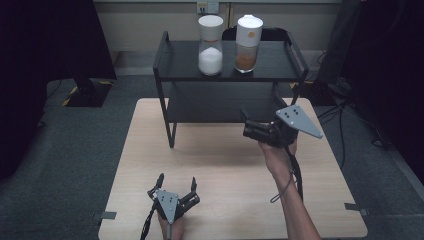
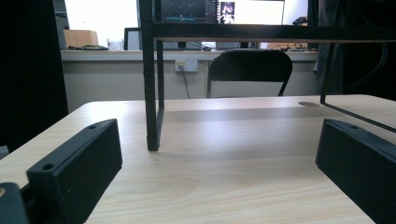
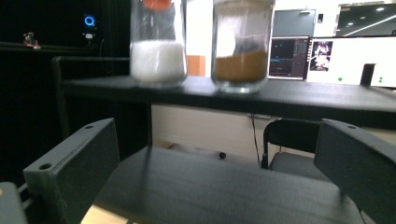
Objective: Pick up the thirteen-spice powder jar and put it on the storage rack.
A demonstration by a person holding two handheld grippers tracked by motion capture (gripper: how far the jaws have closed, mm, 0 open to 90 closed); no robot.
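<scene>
Two jars stand side by side on the top shelf of a black rack [image 1: 167, 75] at the far side of your wooden table [image 1: 225, 165]: a jar of white powder [image 1: 210, 46] left, a jar of brown powder [image 1: 248, 44] right. Your left gripper [image 1: 176, 184] rests low near the table's front edge, jaws spread, grasping nothing. Your right gripper [image 1: 246, 121] hovers before the rack's lower shelf, jaws apart and empty.
</scene>
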